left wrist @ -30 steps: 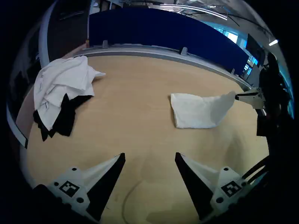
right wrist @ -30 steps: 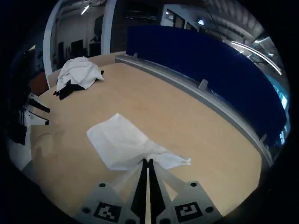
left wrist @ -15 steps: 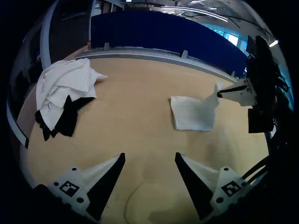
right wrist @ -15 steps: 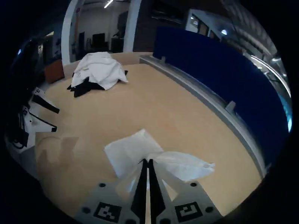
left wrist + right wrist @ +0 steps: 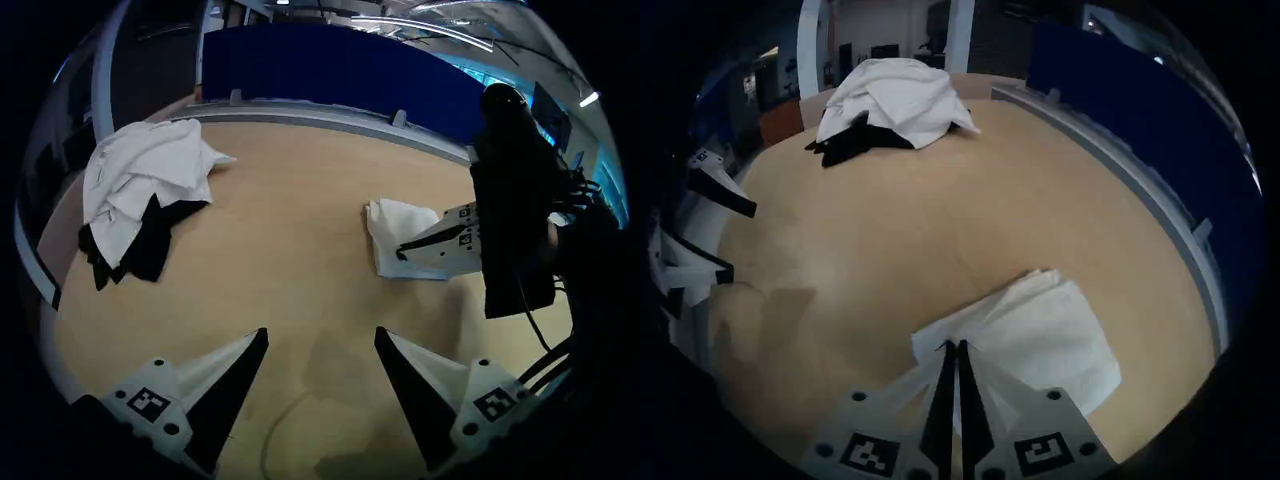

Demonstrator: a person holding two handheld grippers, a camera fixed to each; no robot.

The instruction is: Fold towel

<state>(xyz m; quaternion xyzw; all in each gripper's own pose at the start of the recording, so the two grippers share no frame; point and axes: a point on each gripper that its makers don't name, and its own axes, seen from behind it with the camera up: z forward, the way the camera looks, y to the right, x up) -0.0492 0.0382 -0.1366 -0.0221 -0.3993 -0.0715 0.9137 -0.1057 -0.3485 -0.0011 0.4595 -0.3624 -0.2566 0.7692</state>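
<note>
A white towel lies folded on the wooden table, right of centre in the left gripper view. My right gripper is shut on the towel, pinching its near edge low over the table. In the left gripper view the right gripper reaches in from the right over the towel, with a dark sleeve behind it. My left gripper stands open above bare table near the front edge, well short of the towel. It appears again as the left gripper at the left of the right gripper view.
A heap of white and black clothes lies at the table's far left corner, seen also as the heap at the top of the right gripper view. A blue partition with a grey rail runs along the far edge.
The right gripper has carried the towel's right-hand edge up and across to the left, laying it over the other half. The left gripper has stayed open in place.
</note>
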